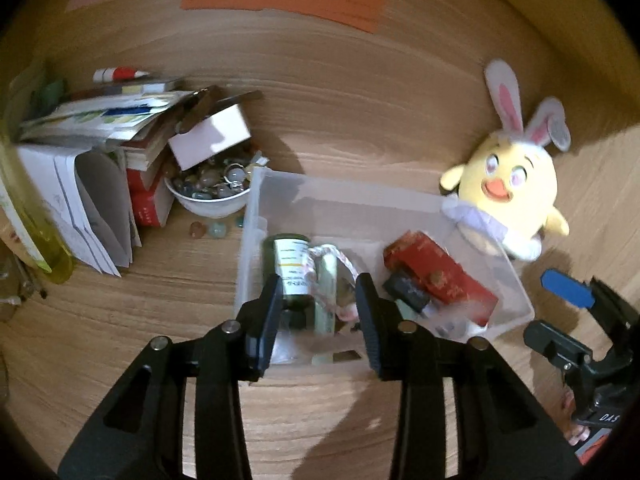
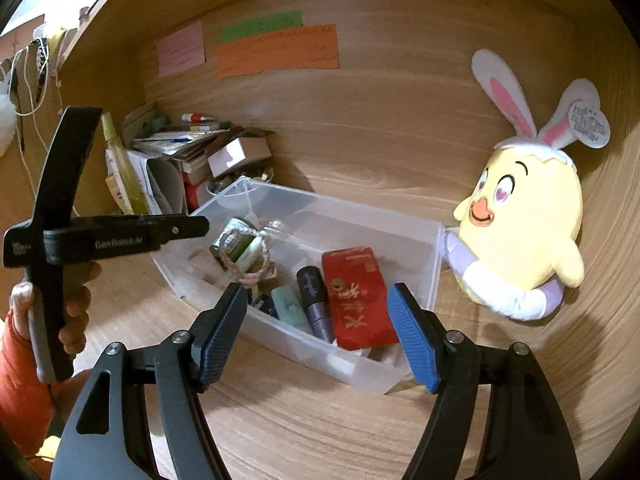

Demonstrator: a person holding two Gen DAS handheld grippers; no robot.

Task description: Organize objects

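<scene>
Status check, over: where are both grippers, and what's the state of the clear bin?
Left gripper open, empty, over the clear bin. Right gripper open, empty, at its near edge. Red box already inside. Plush chick touching its far corner.

Handwriting on the orange note (image 2: 278, 50) and pink note (image 2: 181, 49) on the wooden back panel is too small to read. The clear bin (image 1: 516, 280) blurs the small items behind its near wall, while the stack of books (image 1: 100, 120) smears at left.
</scene>
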